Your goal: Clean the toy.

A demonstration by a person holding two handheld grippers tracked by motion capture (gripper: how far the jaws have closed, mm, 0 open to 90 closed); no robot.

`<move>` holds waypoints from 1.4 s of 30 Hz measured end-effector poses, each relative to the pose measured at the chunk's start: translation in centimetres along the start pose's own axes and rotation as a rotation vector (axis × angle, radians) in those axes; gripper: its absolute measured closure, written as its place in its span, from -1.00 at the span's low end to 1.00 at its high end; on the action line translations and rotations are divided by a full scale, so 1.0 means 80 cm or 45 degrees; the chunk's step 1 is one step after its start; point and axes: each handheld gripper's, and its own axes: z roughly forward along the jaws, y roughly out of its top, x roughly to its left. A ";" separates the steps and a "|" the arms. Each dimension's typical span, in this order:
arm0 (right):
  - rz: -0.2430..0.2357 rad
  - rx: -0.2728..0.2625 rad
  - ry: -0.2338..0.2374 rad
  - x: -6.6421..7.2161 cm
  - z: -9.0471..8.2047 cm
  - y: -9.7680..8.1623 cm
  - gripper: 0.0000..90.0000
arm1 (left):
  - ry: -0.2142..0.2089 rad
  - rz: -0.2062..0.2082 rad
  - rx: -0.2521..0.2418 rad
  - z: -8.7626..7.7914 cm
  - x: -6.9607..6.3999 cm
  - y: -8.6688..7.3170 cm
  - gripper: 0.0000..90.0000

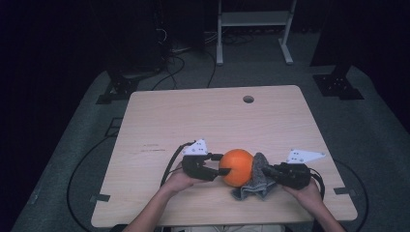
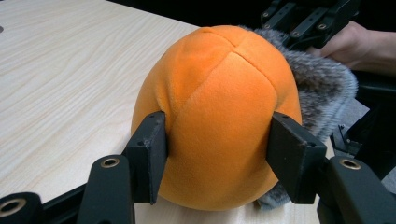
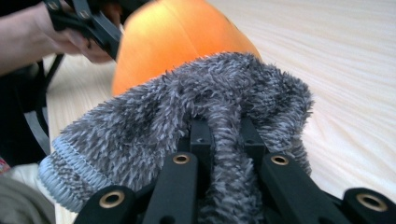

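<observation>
Dark floor and trailing cables surround a pale wooden table (image 1: 159,125), bare apart from the work going on near the person's edge of it. An orange plush ball (image 1: 237,166) sits there on the wood, roughly midway between the two hands, with a grey fuzzy cloth (image 1: 257,181) bunched against its right side.

From the left, the left gripper (image 1: 220,170) reaches in level with the table. In the left gripper view its jaws stand about half open, one on each flank of the ball (image 2: 219,121), and the pads (image 2: 150,154) press into the plush low down. That looks like a steadying hold, meant to keep the soft ball from rolling or sliding while the other side is worked.

Opposite it, the right gripper (image 1: 267,169) comes in from the right, its jaws nearly shut and pinching a fold of the cloth (image 3: 224,140), so the rest of the fabric drapes forward and lies touching the ball (image 3: 177,37). Gripping a fold rather than an edge probably gives a thick pad for wiping the surface.

Seen along the left jaws, the ball is slightly egg-shaped, its long axis near upright and leaning a little away, with the seams meeting near the top. The cloth's longer side runs from the right jaws toward the ball, and its stitched hem (image 3: 60,182) hangs low to one side.
</observation>
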 end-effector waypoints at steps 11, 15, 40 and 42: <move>-0.135 -0.120 0.086 0.033 0.012 0.059 0.80 | 0.033 -0.005 -0.004 -0.008 -0.010 0.013 -0.09; -0.124 -0.097 0.113 0.027 0.020 0.050 0.80 | -0.058 -0.070 -0.049 -0.017 0.001 0.007 -0.33; -0.315 -0.090 0.053 0.058 0.016 0.080 0.80 | 0.198 0.116 0.034 0.005 -0.037 0.030 -0.08; -0.329 -0.072 0.036 0.056 0.020 0.085 0.80 | 0.191 0.106 0.039 0.001 -0.034 0.028 -0.07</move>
